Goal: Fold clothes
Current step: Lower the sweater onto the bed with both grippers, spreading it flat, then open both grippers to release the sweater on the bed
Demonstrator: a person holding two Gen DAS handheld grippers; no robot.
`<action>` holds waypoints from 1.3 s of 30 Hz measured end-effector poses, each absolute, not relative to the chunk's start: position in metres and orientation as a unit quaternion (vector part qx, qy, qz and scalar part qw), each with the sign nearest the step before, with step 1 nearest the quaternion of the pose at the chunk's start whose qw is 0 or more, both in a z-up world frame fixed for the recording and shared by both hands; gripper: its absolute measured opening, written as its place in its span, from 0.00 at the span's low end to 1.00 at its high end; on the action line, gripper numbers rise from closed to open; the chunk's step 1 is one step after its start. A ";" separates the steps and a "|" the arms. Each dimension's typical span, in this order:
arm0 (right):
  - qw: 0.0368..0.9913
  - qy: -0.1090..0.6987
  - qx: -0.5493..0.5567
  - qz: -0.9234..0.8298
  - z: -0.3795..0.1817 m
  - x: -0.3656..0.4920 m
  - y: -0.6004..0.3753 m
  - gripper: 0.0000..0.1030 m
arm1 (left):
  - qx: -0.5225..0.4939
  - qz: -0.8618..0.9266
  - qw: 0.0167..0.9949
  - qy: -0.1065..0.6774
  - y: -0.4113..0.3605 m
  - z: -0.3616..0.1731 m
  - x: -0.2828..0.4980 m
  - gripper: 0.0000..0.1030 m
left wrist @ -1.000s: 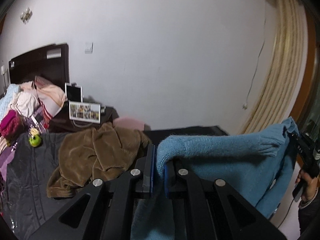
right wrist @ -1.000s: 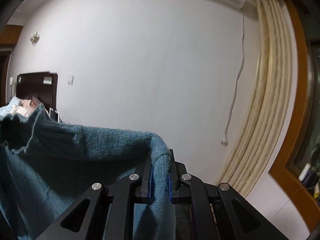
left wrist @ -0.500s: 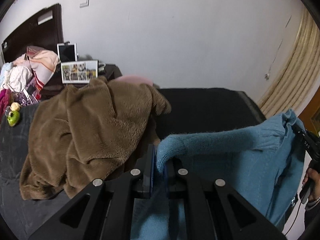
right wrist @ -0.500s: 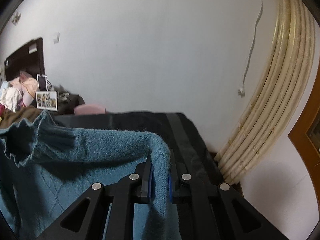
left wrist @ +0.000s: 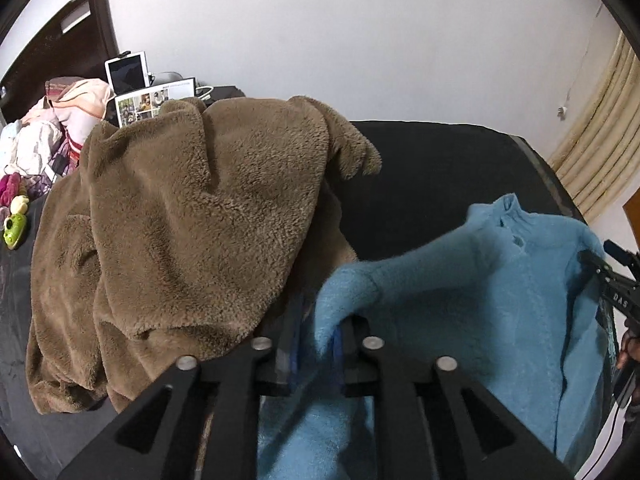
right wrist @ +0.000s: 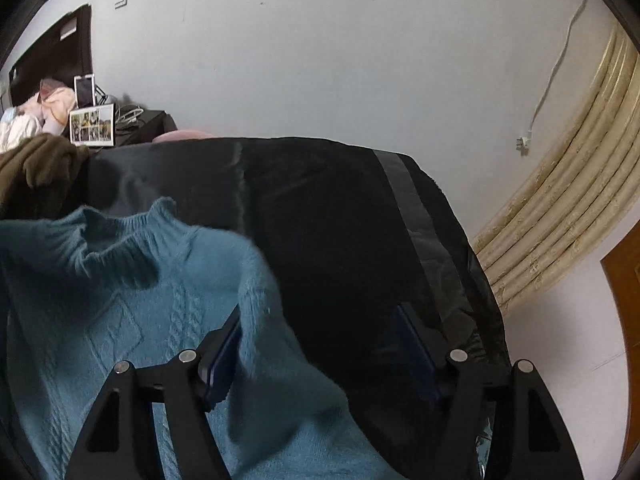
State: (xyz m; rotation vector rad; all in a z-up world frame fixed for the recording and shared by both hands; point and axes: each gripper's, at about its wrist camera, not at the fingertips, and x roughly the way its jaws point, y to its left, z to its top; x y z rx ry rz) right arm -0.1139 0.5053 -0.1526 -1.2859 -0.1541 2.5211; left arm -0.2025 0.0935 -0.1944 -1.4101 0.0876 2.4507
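1. Left gripper is opening, its jaws a narrow gap apart, with the blue sweater between them.
2. Right gripper is opening wide, sweater lying against its left pad.
3. Sweater is draping over the black bedcover, beside a brown fleece.

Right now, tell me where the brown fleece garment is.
The brown fleece garment is heaped on the dark bed cover, filling the left wrist view's left half, just left of the blue sweater.
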 end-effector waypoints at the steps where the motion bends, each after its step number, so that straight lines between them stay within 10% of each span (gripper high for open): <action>1: 0.153 -0.051 -0.449 0.879 -0.154 -0.114 0.503 0.71 | -0.491 0.856 0.157 0.028 0.093 -0.192 -0.201 0.24; 10: 0.150 -0.024 -0.433 0.888 -0.144 -0.092 0.490 0.71 | -0.477 0.858 0.188 0.012 0.088 -0.162 -0.192 0.26; 25: 0.094 -0.032 -0.465 0.880 -0.168 -0.075 0.451 0.71 | -0.498 0.849 0.159 0.082 0.077 -0.165 -0.203 0.65; 39: 0.115 -0.022 -0.515 0.849 -0.209 -0.085 0.468 0.71 | -0.448 0.871 0.190 0.065 0.088 -0.137 -0.215 0.67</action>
